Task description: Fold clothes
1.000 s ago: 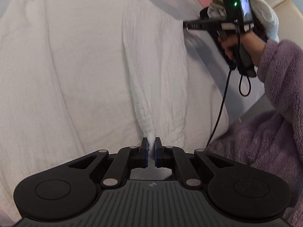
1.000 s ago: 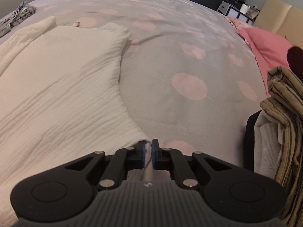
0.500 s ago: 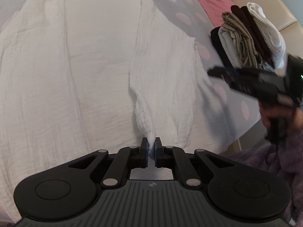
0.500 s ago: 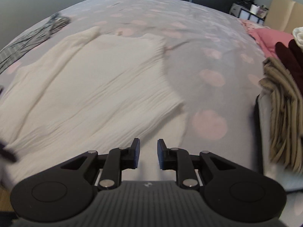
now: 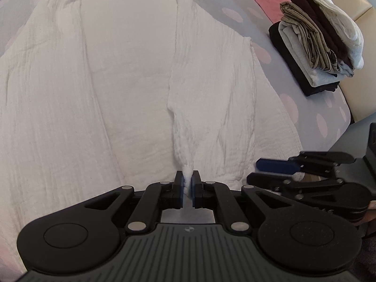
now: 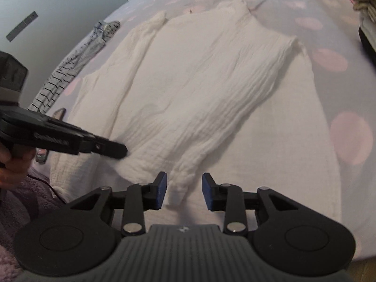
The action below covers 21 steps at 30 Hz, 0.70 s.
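left gripper (image 5: 187, 182) pinching white garment (image 5: 131, 75), right gripper (image 6: 184, 191) fingers spread

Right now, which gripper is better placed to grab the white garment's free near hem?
Right. The right gripper is open, straddling a hem fold of the white garment; the left gripper is already clamping it.

1. We see a bed (image 5: 277, 54) under a grey cover with pink dots.
2. A white garment (image 5: 131, 75) lies spread flat across it.
3. A stack of folded clothes (image 5: 317, 40) sits near its right edge.
4. A striped garment (image 6: 77, 56) lies crumpled at the far left.
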Motion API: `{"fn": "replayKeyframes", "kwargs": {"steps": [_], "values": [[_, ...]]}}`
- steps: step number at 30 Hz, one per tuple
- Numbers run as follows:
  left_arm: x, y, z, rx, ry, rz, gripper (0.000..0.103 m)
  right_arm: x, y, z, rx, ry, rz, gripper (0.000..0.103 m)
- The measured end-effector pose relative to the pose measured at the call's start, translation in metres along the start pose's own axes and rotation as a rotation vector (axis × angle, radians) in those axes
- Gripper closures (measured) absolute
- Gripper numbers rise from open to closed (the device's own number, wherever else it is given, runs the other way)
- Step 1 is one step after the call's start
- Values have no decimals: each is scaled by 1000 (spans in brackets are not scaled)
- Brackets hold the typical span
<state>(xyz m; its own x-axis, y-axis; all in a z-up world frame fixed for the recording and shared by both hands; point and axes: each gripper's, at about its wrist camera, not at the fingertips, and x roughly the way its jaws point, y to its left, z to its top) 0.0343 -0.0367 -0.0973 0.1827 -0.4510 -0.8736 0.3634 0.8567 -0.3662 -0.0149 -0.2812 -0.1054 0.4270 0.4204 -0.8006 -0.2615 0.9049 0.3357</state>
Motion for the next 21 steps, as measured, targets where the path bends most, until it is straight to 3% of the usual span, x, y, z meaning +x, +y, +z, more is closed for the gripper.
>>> {"fn": "replayKeyframes", "kwargs": {"steps": [1, 2, 3, 10, 17, 21], "values": [[-1, 0, 0, 0, -2, 1, 99, 4, 0, -2, 9, 9, -3, 74], [-1, -1, -1, 0, -4, 2, 99, -2, -5, -1, 36, 1, 10, 92], [-3, -2, -1, 0, -7, 0, 99, -8, -9, 0, 64, -7, 23, 94], [-23, -38, 4, -30, -79, -80, 99, -49, -43, 6, 256, -63, 111, 95], [-42, -101, -8, -97, -193, -174, 99, -120, -78, 11, 363, -158, 103, 95], [-30, -121, -17, -81, -174, -203, 99, -151, -90, 5, 369, -218, 74, 95]]}}
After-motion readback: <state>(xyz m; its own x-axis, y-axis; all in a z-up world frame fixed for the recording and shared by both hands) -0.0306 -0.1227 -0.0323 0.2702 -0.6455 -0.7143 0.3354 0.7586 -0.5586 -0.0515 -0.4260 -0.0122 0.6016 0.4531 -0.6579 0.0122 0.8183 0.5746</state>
